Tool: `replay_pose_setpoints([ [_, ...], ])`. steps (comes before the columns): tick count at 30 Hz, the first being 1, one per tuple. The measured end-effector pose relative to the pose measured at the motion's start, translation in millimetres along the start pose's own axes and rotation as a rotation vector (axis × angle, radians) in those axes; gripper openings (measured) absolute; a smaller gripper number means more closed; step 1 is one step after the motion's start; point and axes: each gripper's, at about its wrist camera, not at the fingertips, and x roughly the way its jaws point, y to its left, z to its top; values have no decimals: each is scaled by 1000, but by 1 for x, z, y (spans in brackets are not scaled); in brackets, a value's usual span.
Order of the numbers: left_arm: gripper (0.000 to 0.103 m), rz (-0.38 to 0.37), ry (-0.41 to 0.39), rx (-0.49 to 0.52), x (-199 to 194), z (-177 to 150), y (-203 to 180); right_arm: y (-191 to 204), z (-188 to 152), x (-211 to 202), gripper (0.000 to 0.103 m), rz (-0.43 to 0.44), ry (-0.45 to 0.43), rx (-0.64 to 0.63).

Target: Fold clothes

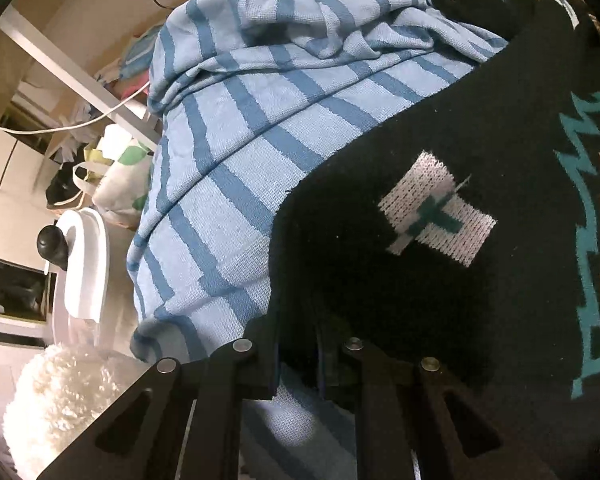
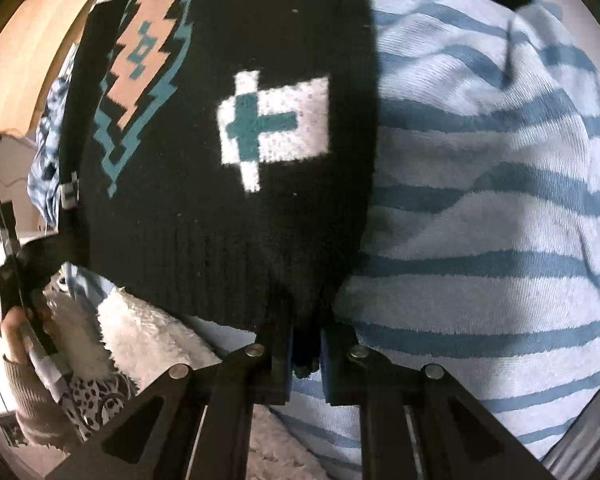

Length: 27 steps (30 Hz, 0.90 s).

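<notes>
Blue-and-white striped knitted cloth (image 2: 480, 208) lies spread wide, with a black patterned knit sweater (image 2: 228, 208) draped across it. Right gripper (image 2: 305, 350) and left gripper (image 1: 298, 354) each have jaws clenched on its black hem; lowering both corners evenly should keep the fold straight.

A black sweater (image 2: 204, 208) with a white patch and a green cross on it is lying just past the jaws in both views. Its ribbed bottom edge is sitting pinched between the right jaws. In the left view its dark edge (image 1: 300, 280) is tucking in between the left jaws too. A teal and tan zigzag shape is showing further out. A blue striped top (image 1: 236, 152) is lying rumpled under it, spreading beside and beyond the jaws.
</notes>
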Motion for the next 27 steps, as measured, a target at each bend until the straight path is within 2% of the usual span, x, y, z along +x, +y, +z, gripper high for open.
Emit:
replay_pose_setpoints([
  [6, 14, 37, -28, 23, -16, -8, 6, -11, -11, -12, 9, 61, 23, 7],
  [11, 14, 47, -12, 18, -4, -8, 6, -19, -12, -13, 8, 59, 34, 27],
  [13, 14, 44, -6, 14, -3, -10, 4, -14, -12, -13, 15, 77, 46, 34],
  [14, 15, 32, -1, 1, -3, -9, 5, -11, -10, -14, 23, 84, 58, 39],
  [15, 17, 15, 4, -15, -4, -9, 8, -8, -8, -18, 39, 88, 62, 41],
  [16, 17, -2, 10, -32, -5, -8, 11, -3, -6, -25, 43, 91, 51, 30],
  [19, 25, -133, 64, -129, -12, -5, 31, 11, -3, -58, 55, 113, 0, -31],
  [21, 25, -212, 88, -179, -21, -5, 42, 25, 3, -78, 67, 131, -43, -59],
  [22, 25, -252, 100, -204, -26, -5, 48, 35, 6, -83, 67, 144, -65, -69],
  [24, 39, -308, 80, -231, -45, -4, 56, 51, 12, -91, 72, 147, -99, -83],
  [25, 57, -342, 60, -221, -56, -3, 55, 59, 15, -94, 74, 141, -113, -90],
  [26, 70, -380, 37, -202, -67, -1, 52, 67, 18, -95, 77, 129, -127, -97],
  [27, 71, -415, 18, -180, -76, 1, 48, 70, 22, -98, 78, 119, -147, -103],
])
